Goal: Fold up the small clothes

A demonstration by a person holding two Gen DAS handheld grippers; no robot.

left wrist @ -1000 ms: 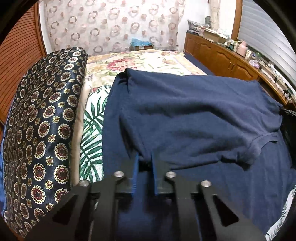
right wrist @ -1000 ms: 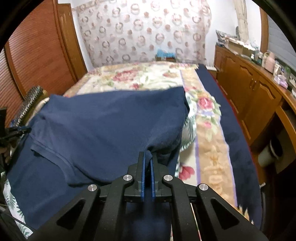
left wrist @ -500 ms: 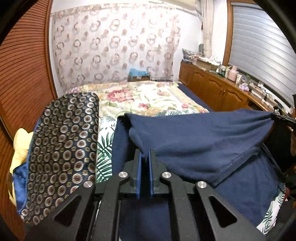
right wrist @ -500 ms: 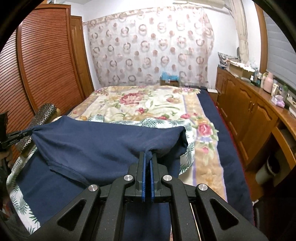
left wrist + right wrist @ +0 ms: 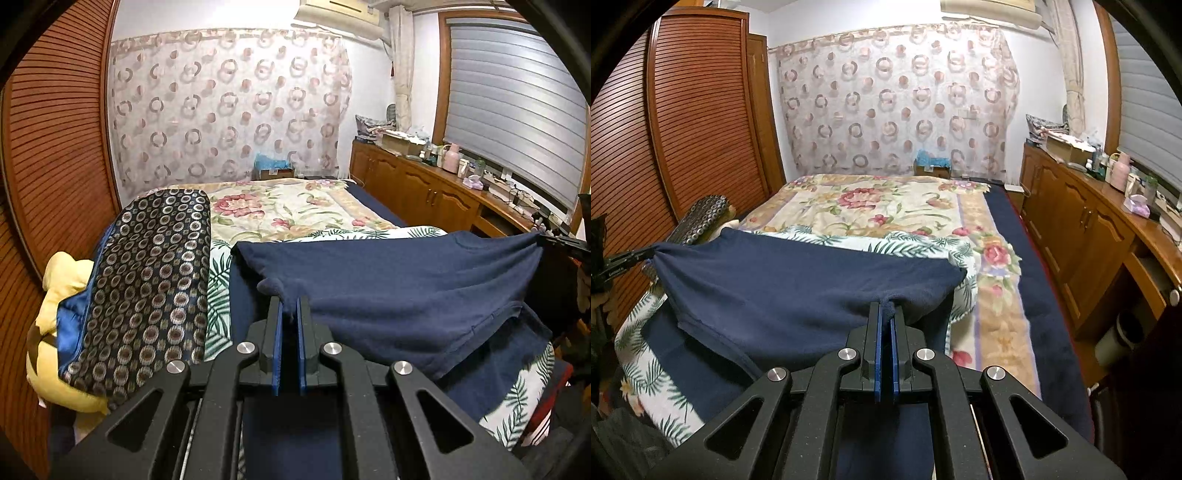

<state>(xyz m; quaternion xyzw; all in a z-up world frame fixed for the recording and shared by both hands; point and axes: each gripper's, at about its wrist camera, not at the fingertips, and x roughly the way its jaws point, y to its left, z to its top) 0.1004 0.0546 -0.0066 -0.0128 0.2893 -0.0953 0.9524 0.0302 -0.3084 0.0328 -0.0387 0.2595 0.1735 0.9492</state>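
Note:
A navy blue shirt (image 5: 399,284) is stretched in the air above the near end of the bed. My left gripper (image 5: 290,304) is shut on its left corner. My right gripper (image 5: 885,312) is shut on the other corner; the shirt (image 5: 798,288) spans leftward from it. Each gripper shows at the far edge of the other's view: the right one (image 5: 557,242), the left one (image 5: 624,264). The shirt's lower part hangs down onto the bed, a sleeve hem (image 5: 495,317) drooping under the taut top edge.
The bed has a floral blanket (image 5: 886,199) and a palm-leaf sheet (image 5: 908,243). A patterned dark cushion (image 5: 147,273) and a yellow plush (image 5: 59,291) lie at the left. A wooden cabinet (image 5: 1089,236) with clutter runs along the right; louvered wardrobe doors (image 5: 683,122) stand left.
Both grippers have lifted, raising the shirt's top edge off the bed and pulling it taut between them. The left jaws closed tighter on the cloth.

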